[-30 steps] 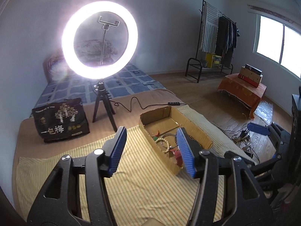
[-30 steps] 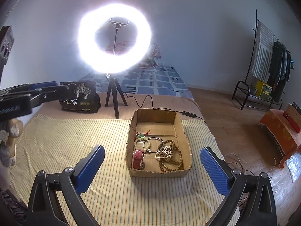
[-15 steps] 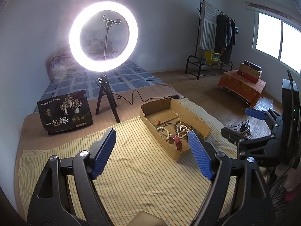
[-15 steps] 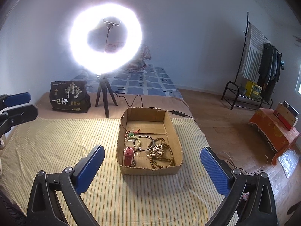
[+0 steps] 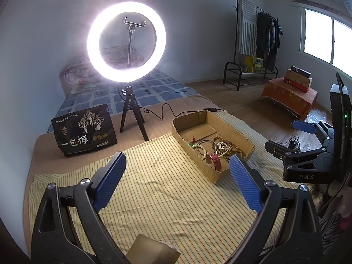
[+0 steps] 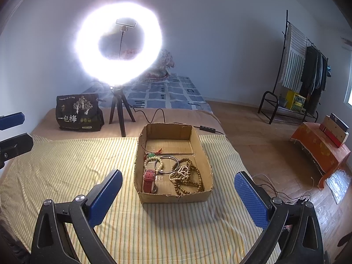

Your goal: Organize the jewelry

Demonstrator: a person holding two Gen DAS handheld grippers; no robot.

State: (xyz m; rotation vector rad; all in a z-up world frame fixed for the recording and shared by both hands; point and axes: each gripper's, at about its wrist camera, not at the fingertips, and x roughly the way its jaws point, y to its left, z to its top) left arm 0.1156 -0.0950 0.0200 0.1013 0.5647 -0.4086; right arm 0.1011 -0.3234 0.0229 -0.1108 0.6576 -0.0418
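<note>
Above the striped cloth (image 6: pixel 66 171), left gripper (image 5: pixel 176 182) and right gripper (image 6: pixel 178 200) both spread wide, holding nothing. Jewelry sits in cardboard box (image 6: pixel 204 154), near end: red watch (image 6: pixel 149 180), bead strands (image 6: pixel 187 176).

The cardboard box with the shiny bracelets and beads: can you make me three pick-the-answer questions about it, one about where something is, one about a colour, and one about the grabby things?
1. Where does the open brown cardboard box sit?
A. on the yellow striped cloth
B. on the wooden floor
C. on the clothes rack

2. What colour is the leather watch strap in the box?
A. green
B. red
C. black

3. How is the right hand-held gripper?
A. shut on beads
B. shut on nothing
C. open, holding nothing

Answers:
1. A, striped cloth shows all around the box.
2. B, the strap by the near wall is red.
3. C, its blue fingers stand wide apart, with the box lying beyond them.
</note>
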